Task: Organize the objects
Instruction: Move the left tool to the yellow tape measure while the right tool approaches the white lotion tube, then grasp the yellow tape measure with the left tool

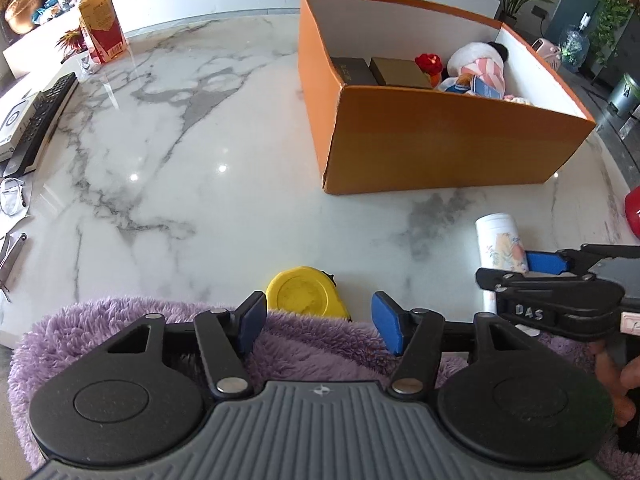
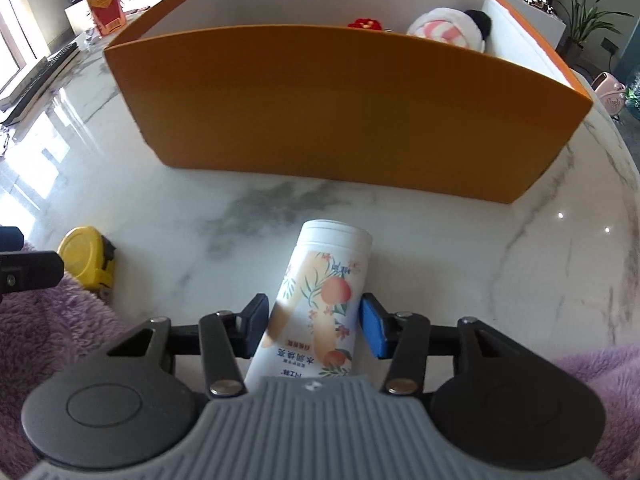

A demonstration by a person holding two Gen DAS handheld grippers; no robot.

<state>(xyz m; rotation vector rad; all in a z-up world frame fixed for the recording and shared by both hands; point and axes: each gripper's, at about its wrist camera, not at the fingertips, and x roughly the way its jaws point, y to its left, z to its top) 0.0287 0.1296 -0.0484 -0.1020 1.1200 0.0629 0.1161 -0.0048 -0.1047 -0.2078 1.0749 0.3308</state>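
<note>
tube (image 2: 320,300) lies on the table just in front of the orange box (image 2: 340,112), between the right gripper (image 2: 310,326) pads; can't tell if they press yet. looks light, smooth, squashy: grip mid-body, gently. left gripper (image 1: 318,322) apart, empty.

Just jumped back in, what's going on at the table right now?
A person is tidying loose items into the orange box on the marble table. The right gripper straddles a white peach-print tube lying on the table; whether the pads already press it is unclear. The left gripper is open above the purple fleece, with the yellow tape measure just ahead, untouched.
</note>
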